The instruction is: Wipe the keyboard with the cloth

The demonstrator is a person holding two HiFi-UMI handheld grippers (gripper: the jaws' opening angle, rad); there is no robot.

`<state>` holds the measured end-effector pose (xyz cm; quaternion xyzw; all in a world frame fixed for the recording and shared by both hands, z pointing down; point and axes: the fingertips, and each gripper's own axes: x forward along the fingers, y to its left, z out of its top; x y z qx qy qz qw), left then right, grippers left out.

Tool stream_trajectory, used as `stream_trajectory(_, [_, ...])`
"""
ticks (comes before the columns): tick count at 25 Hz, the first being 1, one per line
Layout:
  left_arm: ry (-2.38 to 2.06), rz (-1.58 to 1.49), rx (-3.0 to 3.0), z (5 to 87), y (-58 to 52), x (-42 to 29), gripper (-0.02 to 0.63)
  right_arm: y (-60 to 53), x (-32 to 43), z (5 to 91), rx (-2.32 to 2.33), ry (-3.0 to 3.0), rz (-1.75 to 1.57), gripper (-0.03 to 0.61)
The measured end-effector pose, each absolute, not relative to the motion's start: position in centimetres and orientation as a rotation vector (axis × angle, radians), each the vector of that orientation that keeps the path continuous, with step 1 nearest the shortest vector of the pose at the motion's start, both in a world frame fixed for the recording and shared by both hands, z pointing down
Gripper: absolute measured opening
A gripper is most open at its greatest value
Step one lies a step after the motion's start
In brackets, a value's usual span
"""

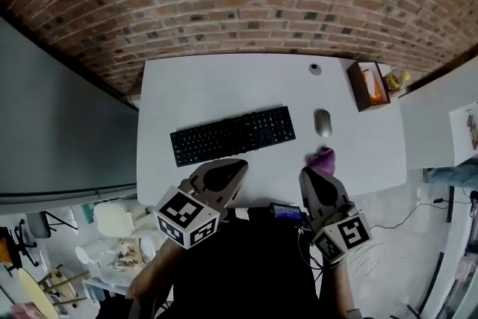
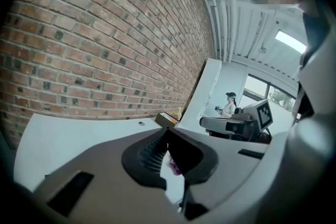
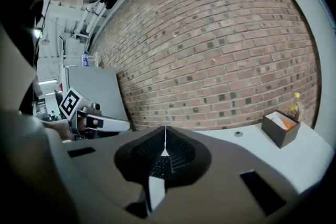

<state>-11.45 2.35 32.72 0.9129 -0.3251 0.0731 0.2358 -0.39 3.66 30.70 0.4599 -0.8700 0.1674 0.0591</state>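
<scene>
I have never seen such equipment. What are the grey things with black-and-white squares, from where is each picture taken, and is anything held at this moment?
There is no robot here. A person holds one hand tool in each hand: a left gripper and a right gripper. Each has two fingers, and the patterned cube is part of the tool.

The head view comes from a camera on the person's head and looks steeply down. The other two pictures come from cameras riding on the grippers, each looking along its own fingers.

On the white table lie a black keyboard, a computer mouse and a purple cloth, which is just ahead of the right gripper. A brown box stands at the far right corner.

Both pairs of fingers are closed with nothing between them, so the cloth is not yet picked up.
</scene>
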Motion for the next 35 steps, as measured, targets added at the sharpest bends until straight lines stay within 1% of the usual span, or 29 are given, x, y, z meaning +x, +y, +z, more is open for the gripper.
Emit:
stream_trajectory(7, [-0.911,0.166,2.481,32.4,2.4,-12.2,0.015,3.7,-3.0,29.7,1.208,-2.744,0.461,0.018])
stream_trajectory(15, [-0.871,0.1,2.495,31.8,2.4,-11.6,0.015,3.1,-1.6,29.7,1.231,-2.773,0.491,0.017])
stream_trajectory(26, [-0.827,0.118,2.51,32.2,2.2,-11.0,0.015,3.3,-2.6,27.9,1.169,-2.854,0.476,0.017])
stream_trajectory(35, [-0.767,0.136,2.549,32.0,2.3,-9.9,0.015,4.0,-1.8,29.0,1.17,-2.781,0.474,0.017])
